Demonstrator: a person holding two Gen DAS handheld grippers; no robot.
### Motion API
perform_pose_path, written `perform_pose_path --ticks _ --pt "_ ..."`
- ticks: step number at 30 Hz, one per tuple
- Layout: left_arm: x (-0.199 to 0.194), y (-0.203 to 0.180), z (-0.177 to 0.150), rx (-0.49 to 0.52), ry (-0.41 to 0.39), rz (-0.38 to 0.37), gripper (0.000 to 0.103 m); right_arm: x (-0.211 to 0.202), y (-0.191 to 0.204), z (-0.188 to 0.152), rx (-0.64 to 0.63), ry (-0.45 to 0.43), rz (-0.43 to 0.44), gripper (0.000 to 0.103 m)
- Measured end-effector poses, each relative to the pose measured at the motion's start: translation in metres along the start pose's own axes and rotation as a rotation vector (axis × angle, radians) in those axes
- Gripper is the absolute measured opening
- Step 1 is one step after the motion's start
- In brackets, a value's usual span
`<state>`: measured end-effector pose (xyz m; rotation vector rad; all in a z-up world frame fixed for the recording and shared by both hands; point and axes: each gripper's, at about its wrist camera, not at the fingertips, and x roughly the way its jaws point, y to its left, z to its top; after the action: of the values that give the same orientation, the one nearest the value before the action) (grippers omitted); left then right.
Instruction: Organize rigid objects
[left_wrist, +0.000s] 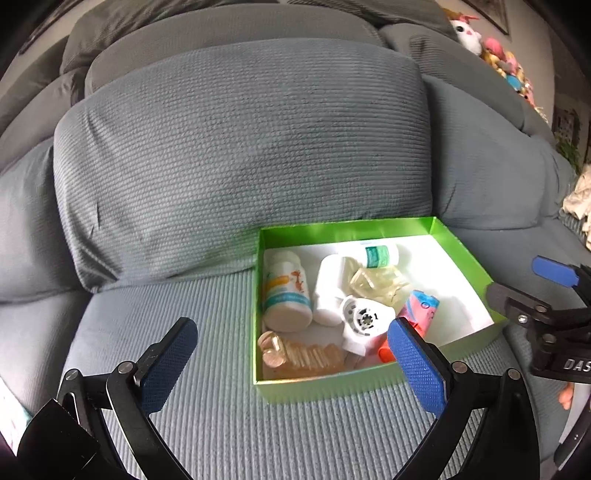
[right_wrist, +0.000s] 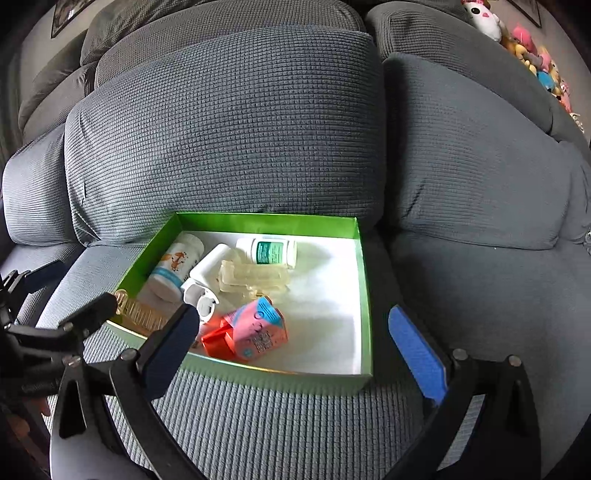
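My left gripper (left_wrist: 291, 369) and right gripper (right_wrist: 291, 354) hang wide open and empty before the green box (right_wrist: 364, 295), everything seemingly boxed, so next I'd withdraw.

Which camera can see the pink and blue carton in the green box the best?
The right wrist view shows the pink and blue carton best: nearly all of it shows, lying on its side in the green box. In the left wrist view the same carton is partly hidden behind a blue pad of the left gripper.
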<state>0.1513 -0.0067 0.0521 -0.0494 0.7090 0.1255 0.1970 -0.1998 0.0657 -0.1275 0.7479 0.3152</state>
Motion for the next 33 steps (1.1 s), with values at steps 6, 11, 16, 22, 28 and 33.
perform_pose_path --ticks 6,11,16,22,28,33 --pt "0.002 0.006 -0.002 -0.045 0.029 0.008 0.103 0.0 0.0 -0.004 0.0 0.013 0.009 0.103" --pt "0.002 0.006 -0.001 -0.058 0.035 -0.009 0.103 0.001 0.008 -0.006 -0.028 0.021 0.015 0.103" --pt "0.004 0.009 0.0 -0.065 0.048 0.003 0.103 0.004 0.015 -0.009 -0.038 0.032 0.022 0.103" --pt "0.007 0.01 0.001 -0.062 0.064 -0.005 0.103 0.007 0.018 -0.011 -0.045 0.044 0.019 0.103" --pt "0.011 0.01 0.002 -0.056 0.086 -0.005 0.103 0.011 0.021 -0.01 -0.046 0.053 0.003 0.103" --pt "0.016 0.009 0.004 -0.055 0.117 -0.017 0.103 0.014 0.025 -0.01 -0.055 0.057 -0.008 0.103"
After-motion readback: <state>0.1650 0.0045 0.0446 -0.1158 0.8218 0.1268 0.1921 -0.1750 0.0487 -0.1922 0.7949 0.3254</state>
